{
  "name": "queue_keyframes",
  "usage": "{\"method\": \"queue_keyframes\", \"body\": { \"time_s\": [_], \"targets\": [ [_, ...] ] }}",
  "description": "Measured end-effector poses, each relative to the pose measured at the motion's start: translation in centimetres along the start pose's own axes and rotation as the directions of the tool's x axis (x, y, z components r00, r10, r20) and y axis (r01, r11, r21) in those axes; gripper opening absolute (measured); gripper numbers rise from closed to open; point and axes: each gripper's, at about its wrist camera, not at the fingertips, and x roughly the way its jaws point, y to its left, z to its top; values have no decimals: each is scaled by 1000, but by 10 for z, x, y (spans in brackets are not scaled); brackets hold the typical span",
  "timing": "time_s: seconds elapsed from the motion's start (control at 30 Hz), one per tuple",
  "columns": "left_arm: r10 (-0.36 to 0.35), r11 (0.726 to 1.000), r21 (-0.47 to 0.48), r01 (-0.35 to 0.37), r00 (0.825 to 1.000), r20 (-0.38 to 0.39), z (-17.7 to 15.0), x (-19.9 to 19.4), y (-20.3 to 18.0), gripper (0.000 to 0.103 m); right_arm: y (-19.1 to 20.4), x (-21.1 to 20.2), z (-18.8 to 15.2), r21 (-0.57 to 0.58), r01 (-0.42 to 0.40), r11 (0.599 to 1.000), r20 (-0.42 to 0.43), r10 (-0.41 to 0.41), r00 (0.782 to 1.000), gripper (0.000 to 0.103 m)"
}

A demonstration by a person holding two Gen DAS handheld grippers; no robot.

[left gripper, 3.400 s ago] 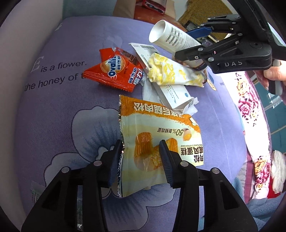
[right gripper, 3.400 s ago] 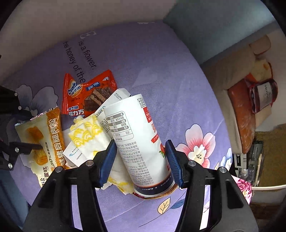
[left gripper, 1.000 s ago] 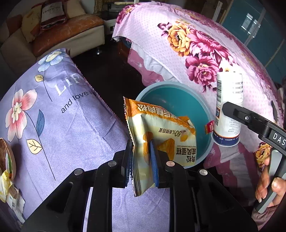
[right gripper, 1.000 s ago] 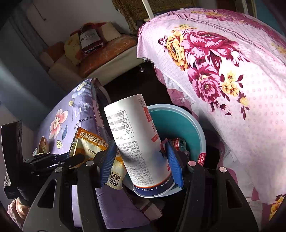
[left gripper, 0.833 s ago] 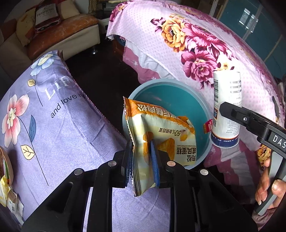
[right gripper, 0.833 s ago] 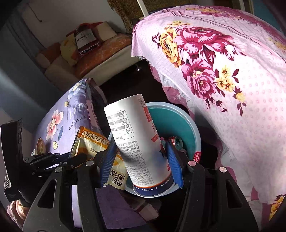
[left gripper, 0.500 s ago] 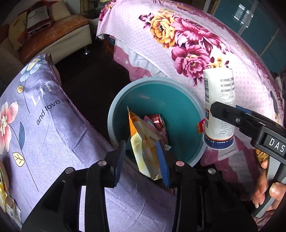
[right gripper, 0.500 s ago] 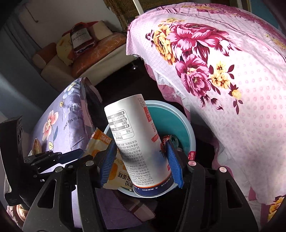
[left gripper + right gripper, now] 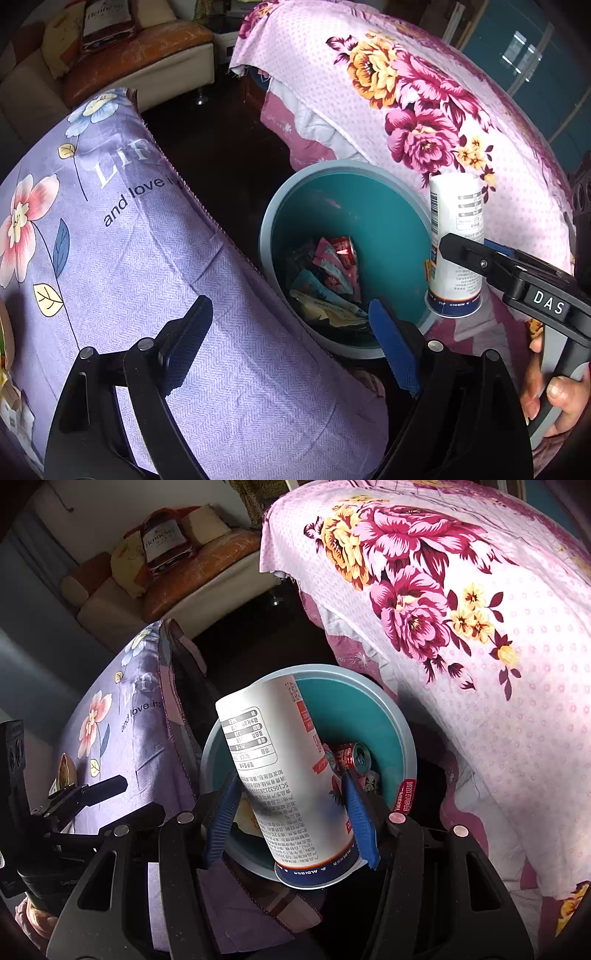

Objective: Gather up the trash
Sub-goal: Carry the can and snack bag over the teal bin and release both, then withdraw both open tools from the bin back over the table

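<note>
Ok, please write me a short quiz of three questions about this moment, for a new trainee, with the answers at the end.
1. True or false: the left gripper holds a snack bag.
2. What is the right gripper shut on?
A. a red can
B. the white paper cup
C. a pillow
3. Fill in: the red can lies inside the teal ____.

Key: 1 false, its jaws are open and empty. 2 B. 3 bin.

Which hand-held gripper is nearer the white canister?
Right. The right hand-held gripper is clamped on the white canister beside the teal bin; the left hand-held gripper hangs open, apart from it.
</note>
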Motion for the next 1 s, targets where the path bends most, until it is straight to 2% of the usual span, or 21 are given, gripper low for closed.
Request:
{"method": "queue_keyframes", "body": {
  "time_s": [0.5, 0.6, 1.0],
  "targets": [
    [-30, 994, -101, 31, 999, 12, -20, -12, 45, 89, 17, 36, -15, -9, 25, 1000, -108, -26, 994, 54],
    [-36, 992, -120, 38, 999, 19, -24, -16, 54, 90, 21, 38, -16, 0, 24, 1000, -120, -23, 993, 64],
    [-34, 978, -202, 45, 998, 60, -47, -41, 97, 91, 57, 29, -16, -65, 40, 997, -117, -48, 992, 72]
  ]
}}
